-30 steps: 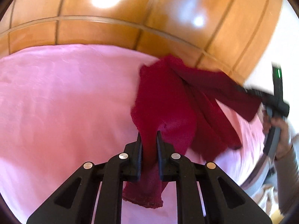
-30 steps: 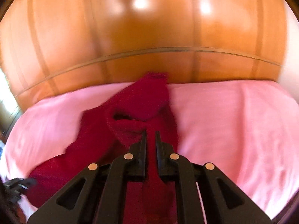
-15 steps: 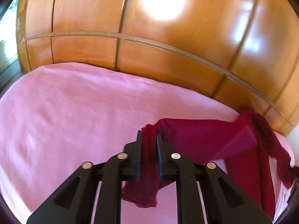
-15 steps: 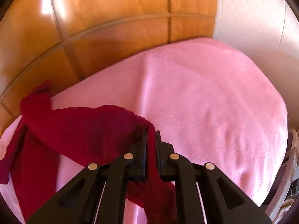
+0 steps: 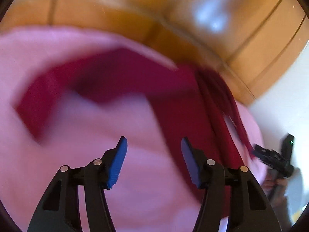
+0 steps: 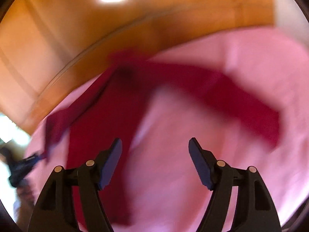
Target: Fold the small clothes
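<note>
A dark red garment [image 5: 173, 89] lies spread and motion-blurred on the pink bed sheet [image 5: 58, 174]. My left gripper [image 5: 154, 141] hovers over the sheet, jaws opening, with only pink sheet between the blue pads; the cloth runs under its right finger. The right gripper [image 6: 154, 141] is likewise opening, with nothing between its pads, and the red garment [image 6: 119, 116] passes under its left finger. Each gripper shows in the other's view beside a garment end: the right gripper [image 5: 270, 154] and the left gripper [image 6: 23, 164].
Glossy wooden panelling [image 5: 135, 9] rises behind the bed. A white wall [image 5: 280, 96] stands at the right. A person's hand [image 5: 278, 183] holds the right gripper's handle. The pink sheet [image 6: 251, 174] extends to the right of the garment.
Both grippers, shut on the garment's ends half a second ago, have let go and opened. The cloth has dropped onto the sheet, and both views have swung and dipped toward it.
</note>
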Motion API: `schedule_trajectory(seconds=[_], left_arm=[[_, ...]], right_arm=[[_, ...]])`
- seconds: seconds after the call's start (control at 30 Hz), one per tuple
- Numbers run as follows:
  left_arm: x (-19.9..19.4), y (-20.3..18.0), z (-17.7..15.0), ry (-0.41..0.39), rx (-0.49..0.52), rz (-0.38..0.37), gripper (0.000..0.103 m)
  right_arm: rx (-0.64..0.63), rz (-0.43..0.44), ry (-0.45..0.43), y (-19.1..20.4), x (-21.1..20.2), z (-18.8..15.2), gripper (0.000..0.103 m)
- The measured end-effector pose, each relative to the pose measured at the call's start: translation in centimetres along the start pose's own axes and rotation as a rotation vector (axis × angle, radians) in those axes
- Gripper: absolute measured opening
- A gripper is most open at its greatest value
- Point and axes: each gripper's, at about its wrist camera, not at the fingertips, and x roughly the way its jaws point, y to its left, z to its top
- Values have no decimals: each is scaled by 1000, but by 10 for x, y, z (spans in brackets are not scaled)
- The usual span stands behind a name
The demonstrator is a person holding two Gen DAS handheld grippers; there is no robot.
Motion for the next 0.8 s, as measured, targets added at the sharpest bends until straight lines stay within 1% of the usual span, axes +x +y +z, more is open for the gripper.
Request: schedule_trajectory(seconds=[0.03, 0.07, 0.1, 0.13, 0.17, 0.2, 0.23, 0.27, 0.3, 0.33, 0.37, 0.4, 0.43, 0.5, 0.57, 0.67, 0.73, 0.77, 0.8], left_arm=[[17, -3, -8, 48, -32, -49, 57], [29, -4, -14, 73, -65, -75, 57], [44, -5, -20, 107, -120, -108, 57], [51, -9, -25, 115, -146, -124, 57], [54, -13, -28, 95, -158, -120, 48], [56, -17, -28, 88, -158, -126, 32], [61, -21, -27, 124, -175, -185, 4], [59, -22, -26, 117, -182, -189, 4], [52, -28, -24, 84, -161, -182, 4], [46, -33, -21, 67, -145, -187, 3], [35, -35, -17, 42, -134, -198, 3], [28, -34, -12, 28, -129, -203, 3], [12, -34, -6, 2, -116, -206, 3], [-11, -33, 2, -22, -89, -201, 3], [-43, -33, 8, -51, -35, -178, 3], [-89, -27, 2, -70, 28, -136, 3], [-117, -22, -11, -66, 65, -92, 3], [-126, -19, -19, -53, 81, -59, 3], [-127, -18, -24, -42, 87, -36, 3]], right_arm=[[3, 36, 38, 8, 13, -8, 67], [9, 58, 58, 14, 23, -14, 65], [29, 85, 75, 18, 34, -19, 57], [43, 101, 82, 20, 40, -19, 44], [44, 104, 84, 24, 44, -21, 39], [29, 89, 79, 29, 46, -21, 32], [9, 74, 73, 33, 46, -20, 25], [0, 69, 66, 36, 43, -17, 21], [-16, 62, 46, 40, 35, -14, 17], [-28, 56, 32, 44, 28, -12, 16], [-51, 42, 5, 49, 17, -9, 12], [-66, 39, -15, 50, 15, -4, 8], [-83, 39, -43, 53, 4, -3, 8], [-105, 52, -82, 59, -20, 1, 8], [-140, 72, -122, 70, -44, -1, 7], [-187, 92, -150, 82, -71, -11, 7], [-206, 76, -148, 81, -83, -22, 7], [-204, 61, -138, 79, -83, -28, 7], [-199, 52, -128, 77, -79, -33, 7]])
